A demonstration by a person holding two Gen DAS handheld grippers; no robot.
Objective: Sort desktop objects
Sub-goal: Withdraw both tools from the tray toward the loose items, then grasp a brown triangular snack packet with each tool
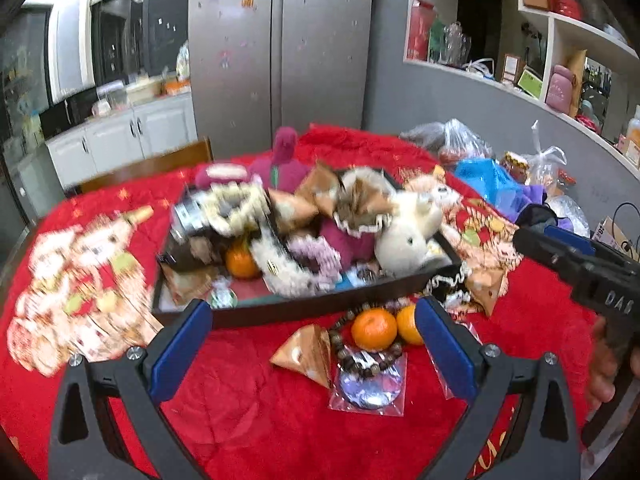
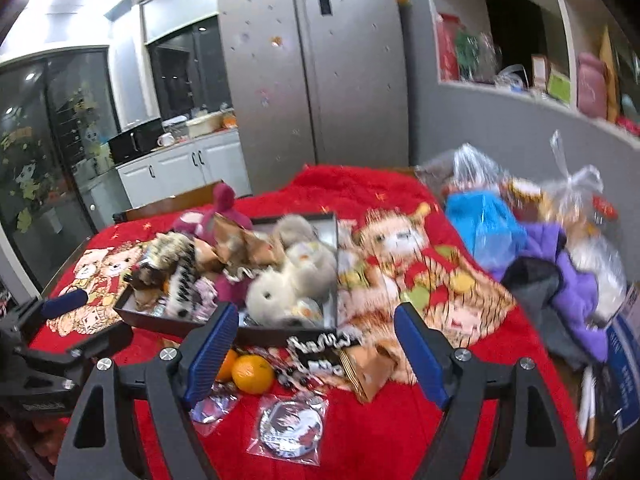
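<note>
A dark tray (image 1: 280, 309) on the red tablecloth is piled with plush toys, scrunchies, brown packets and an orange (image 1: 240, 263). In front of it lie two oranges (image 1: 374, 329), a bead bracelet (image 1: 340, 346), a brown triangular packet (image 1: 308, 354) and a badge in a clear sleeve (image 1: 370, 390). My left gripper (image 1: 314, 308) hangs open over these loose items, touching none. My right gripper (image 2: 316, 312) is open too, above an orange (image 2: 253, 374), a black-and-white scrunchie (image 2: 320, 350), a brown packet (image 2: 368, 368) and a sleeved badge (image 2: 290, 426). The tray (image 2: 180, 325) holds a white plush (image 2: 288, 284).
Plastic bags, a blue bag (image 2: 484, 224) and purple cloth (image 2: 576, 292) crowd the table's right side. A wooden chair (image 1: 152, 166) stands behind the table, with a steel fridge (image 1: 280, 52) beyond. A hand (image 1: 604, 364) holds the right gripper's handle.
</note>
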